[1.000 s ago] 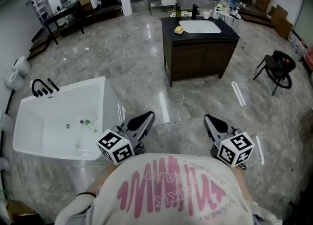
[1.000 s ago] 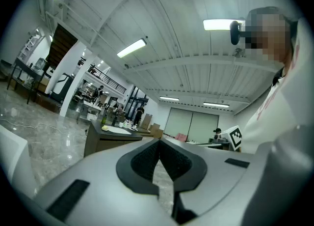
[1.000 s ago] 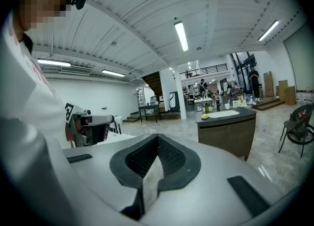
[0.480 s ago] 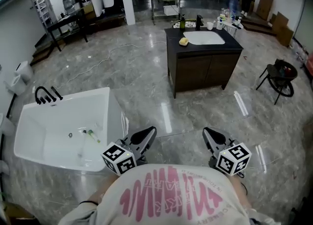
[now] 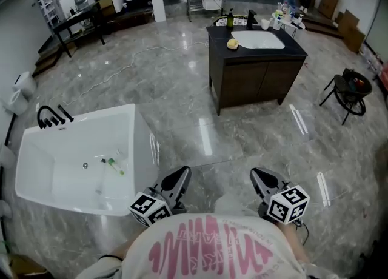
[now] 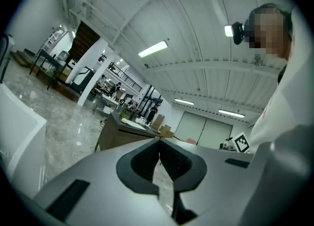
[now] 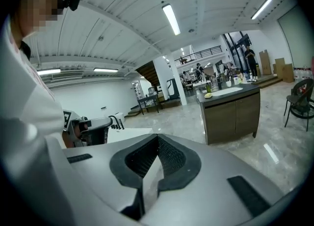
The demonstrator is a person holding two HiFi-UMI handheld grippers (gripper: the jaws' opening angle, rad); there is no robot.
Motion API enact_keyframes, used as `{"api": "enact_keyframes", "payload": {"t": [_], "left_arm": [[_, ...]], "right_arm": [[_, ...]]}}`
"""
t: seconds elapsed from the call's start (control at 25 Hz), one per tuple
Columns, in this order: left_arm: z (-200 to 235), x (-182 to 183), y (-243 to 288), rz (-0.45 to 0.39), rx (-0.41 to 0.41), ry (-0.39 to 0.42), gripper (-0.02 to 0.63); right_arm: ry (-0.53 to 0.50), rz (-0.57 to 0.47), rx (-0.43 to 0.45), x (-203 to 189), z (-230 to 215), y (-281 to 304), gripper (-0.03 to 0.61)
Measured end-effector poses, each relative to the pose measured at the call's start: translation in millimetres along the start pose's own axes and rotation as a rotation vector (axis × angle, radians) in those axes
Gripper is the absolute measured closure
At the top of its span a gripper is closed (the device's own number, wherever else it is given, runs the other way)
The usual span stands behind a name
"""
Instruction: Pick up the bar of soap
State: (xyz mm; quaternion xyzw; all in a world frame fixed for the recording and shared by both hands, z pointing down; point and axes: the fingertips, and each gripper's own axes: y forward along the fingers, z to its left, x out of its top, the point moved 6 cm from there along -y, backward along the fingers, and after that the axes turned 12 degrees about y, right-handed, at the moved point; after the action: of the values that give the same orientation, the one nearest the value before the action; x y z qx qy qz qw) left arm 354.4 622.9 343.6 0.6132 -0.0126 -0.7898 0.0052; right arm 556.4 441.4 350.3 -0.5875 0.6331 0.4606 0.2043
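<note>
At the bottom edge of the head view, a white shirt [image 5: 212, 247] with pink print fills the frame. Just above it sit the left gripper [image 5: 183, 171] and the right gripper [image 5: 256, 173], level with each other and well apart, both pointing toward the top of the frame over the grey marble floor [image 5: 182, 84]. Each gripper's own view shows its jaws closed tip to tip with nothing between them. Left of the grippers stands a white bathtub [image 5: 79, 116] with a black faucet [image 5: 51, 116] at its far corner and a small green item [image 5: 115, 165] lying inside. Farther up, right of centre, stands a dark cabinet [image 5: 257, 77] holding a white sink [image 5: 257, 39]. The bar of soap [image 5: 232, 43], a small yellow lump, rests on the countertop just left of the sink, far from both grippers.
</note>
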Motion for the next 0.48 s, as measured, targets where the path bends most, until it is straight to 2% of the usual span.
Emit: {"api": "enact_keyframes", "payload": {"t": [0.12, 0.2, 0.36, 0.48], "left_arm": [[7.6, -5.0, 5.7, 0.017, -0.084, -0.12, 0.603], [19.0, -13.4, 14.7, 0.047, -0.093, -0.178, 0.603], [55.0, -10.4, 43.8, 0.054, -0.045, -0.154, 0.603], [80.6, -3.6, 70.0, 0.066, -0.018, -0.166, 0.603]], "right_arm": [[0.035, 0.026, 0.015, 6.7, -6.5, 14.9, 0.566], [0.04, 0.048, 0.033, 10.8, -12.2, 32.5, 0.566], [0.033, 0.07, 0.085, 32.2, -23.6, 84.9, 0.566], [0.034, 0.1, 0.127, 55.2, -39.6, 125.2, 0.566]]}}
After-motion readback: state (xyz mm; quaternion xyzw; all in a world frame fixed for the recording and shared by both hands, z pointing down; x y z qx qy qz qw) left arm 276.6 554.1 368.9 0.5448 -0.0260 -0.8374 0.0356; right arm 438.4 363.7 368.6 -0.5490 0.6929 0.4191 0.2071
